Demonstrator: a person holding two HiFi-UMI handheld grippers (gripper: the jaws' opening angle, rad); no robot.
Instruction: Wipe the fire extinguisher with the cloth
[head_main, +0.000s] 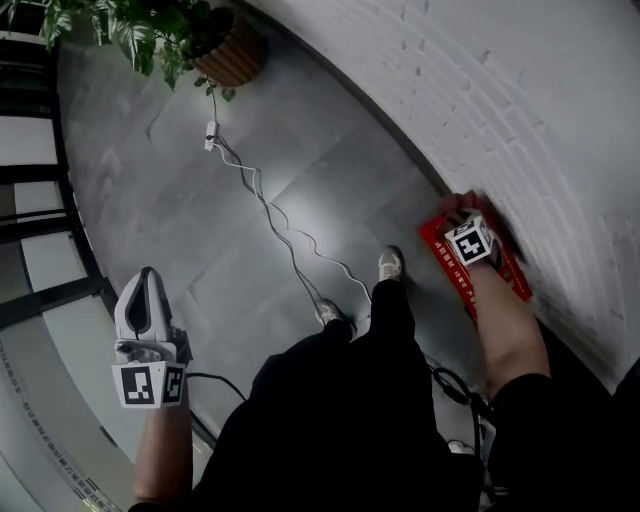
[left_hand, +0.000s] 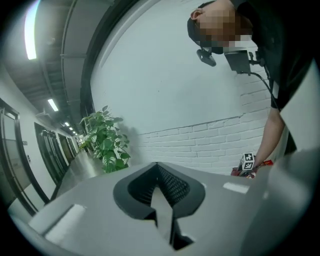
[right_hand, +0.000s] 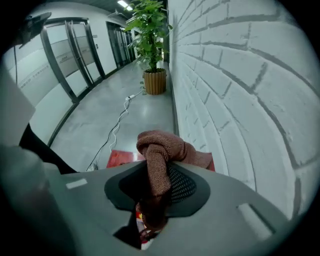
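Against the foot of the white brick wall (head_main: 520, 100) lies the red fire extinguisher (head_main: 478, 278), white print along its side, on the grey floor (head_main: 180, 190). Directly over it the right gripper (head_main: 470, 243) points steeply down, its jaws pinching a reddish-brown cloth (right_hand: 161, 155). A bunched fold of the cloth stands out past the jaw tips, with the red body showing behind and below it. Whether the cloth touches the extinguisher cannot be told.

Just left of the extinguisher are the person's pale shoes (head_main: 390, 264) and dark trousers. A thin white cable (head_main: 270, 215) runs from near the feet across the floor toward a potted plant (head_main: 225, 50) in a ribbed wooden pot by the wall.

Well apart, at the lower left near the dark-framed glazed partition (right_hand: 60, 65), the left gripper (head_main: 148, 285) is held roughly level, its jaws pressed together with nothing between them.
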